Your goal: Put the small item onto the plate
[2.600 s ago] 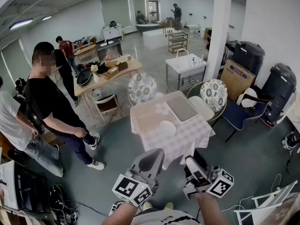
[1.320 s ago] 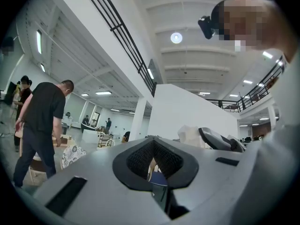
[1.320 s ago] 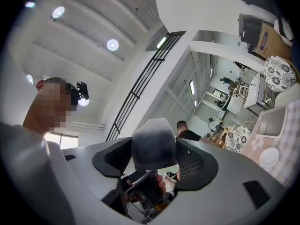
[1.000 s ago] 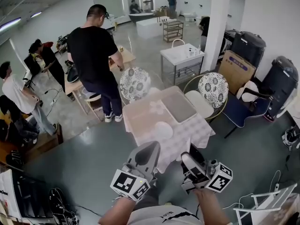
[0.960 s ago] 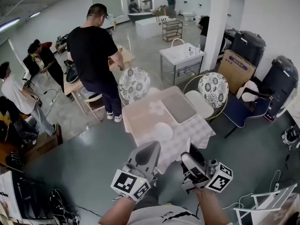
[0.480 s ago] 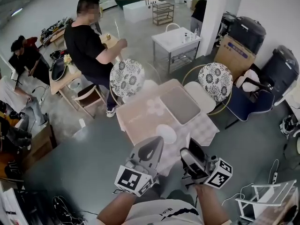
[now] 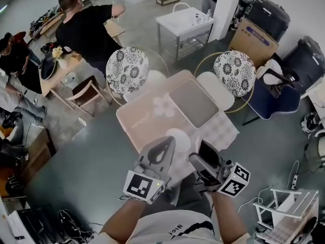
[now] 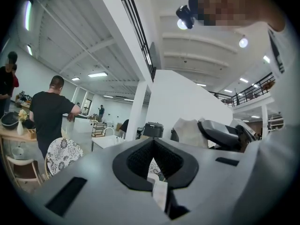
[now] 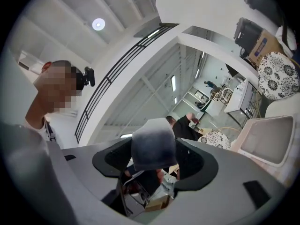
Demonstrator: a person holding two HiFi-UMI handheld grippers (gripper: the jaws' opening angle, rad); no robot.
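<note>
In the head view a table with a pale pink checked cloth (image 7: 139, 123) stands in front of me. On it are a white plate (image 7: 179, 136) near the front edge, a small pale item (image 7: 163, 105) farther back and a grey tray (image 7: 193, 103) to the right. My left gripper (image 7: 163, 144) and right gripper (image 7: 202, 155) hover low, just short of the table's near edge, both shut with nothing in them. Both gripper views look upward at the ceiling; the left gripper (image 8: 157, 184) and right gripper (image 9: 152, 156) show only their own bodies there.
Two patterned round-backed chairs (image 7: 127, 70) (image 7: 233, 72) stand behind the table. A person in black (image 7: 86, 32) leans at a wooden table (image 7: 53, 78) at the back left. A white metal cart (image 7: 183, 24), a cardboard box (image 7: 254, 39) and a dark blue seat (image 7: 274, 98) lie to the right.
The view has closed in on the table and tilted down, so it sits nearer beneath me. The person in black walked from the left to the wooden table. Both grippers stay shut.
</note>
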